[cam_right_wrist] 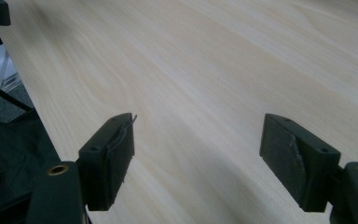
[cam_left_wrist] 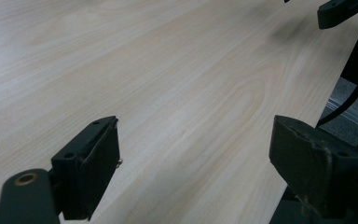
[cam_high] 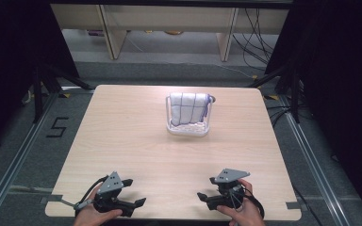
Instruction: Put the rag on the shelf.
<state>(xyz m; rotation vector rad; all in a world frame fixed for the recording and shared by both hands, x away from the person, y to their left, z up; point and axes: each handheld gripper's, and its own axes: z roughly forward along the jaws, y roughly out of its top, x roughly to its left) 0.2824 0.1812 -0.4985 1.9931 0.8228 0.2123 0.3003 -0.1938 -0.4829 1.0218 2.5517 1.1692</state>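
Two claws are resting wide and empty at the near edge of the table.

The left claw [cam_high: 133,192] and right claw [cam_high: 206,187] are each gaping over bare wood, gripping nothing. A white cloth with purple lines [cam_high: 188,108] is sitting folded in a small white basket [cam_high: 187,128], well apart from both, toward the far middle of the table [cam_high: 122,141]. Judging from this, reaching well means approaching from above and pinching a top fold, without tipping the basket.

towel [cam_high: 189,108] in basket [cam_high: 187,129] | table [cam_high: 132,141] rear-ctr | grippers near edge
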